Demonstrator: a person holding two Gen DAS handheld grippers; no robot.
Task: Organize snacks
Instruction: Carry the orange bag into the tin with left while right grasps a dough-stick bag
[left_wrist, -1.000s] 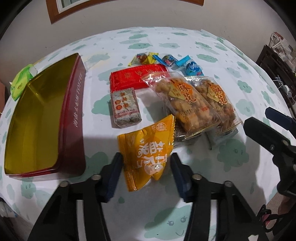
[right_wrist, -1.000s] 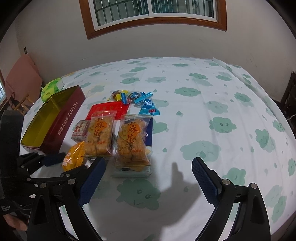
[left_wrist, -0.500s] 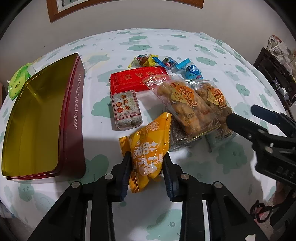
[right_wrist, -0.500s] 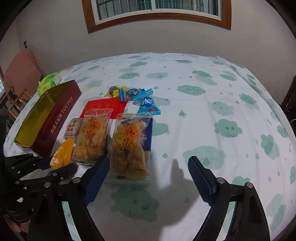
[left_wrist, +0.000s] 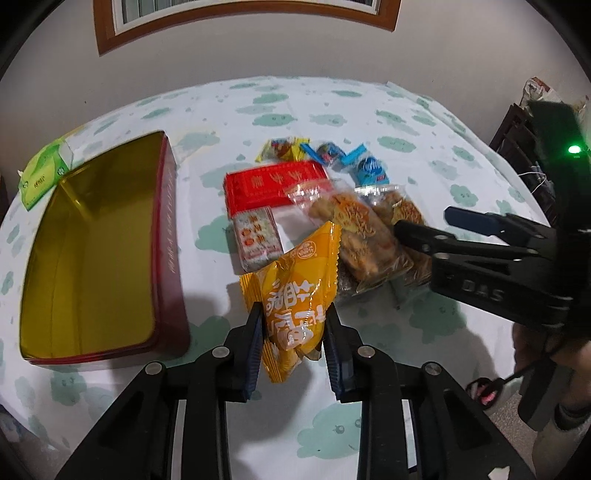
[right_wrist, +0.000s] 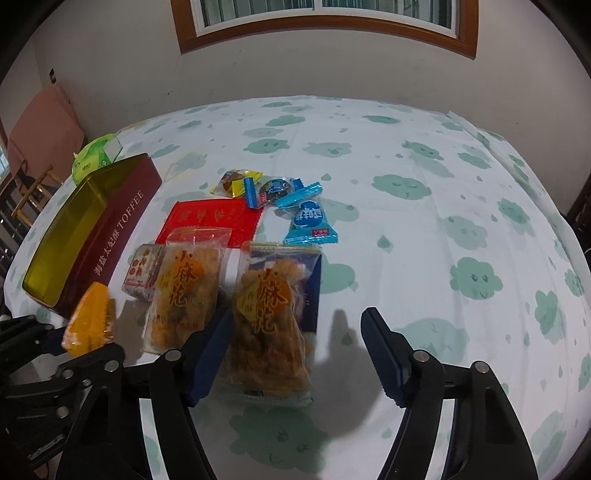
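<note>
**Left tool had the orange packet**

Left tool (left_wrist: 294, 321) was clamped on the orange snack packet (left_wrist: 299, 291), raised just right of the open toffee tin (left_wrist: 168, 236). Right tool (right_wrist: 295, 347) stood wide open, holding nothing, over the right-hand twist-snack bag (right_wrist: 273, 314) on the counter (right_wrist: 443, 221).

Your left gripper (left_wrist: 293, 328) pinches a glossy, crinkled orange foil packet (left_wrist: 295, 291) between ribbed blue pads on matt black plastic jaws. The tin (left_wrist: 92, 258) beside it shines — gold, mirror-smooth metal inside. Clear, shiny plastic bags (right_wrist: 266, 314) lie on a matt printed cloth (right_wrist: 424, 240) over your surface.
</note>
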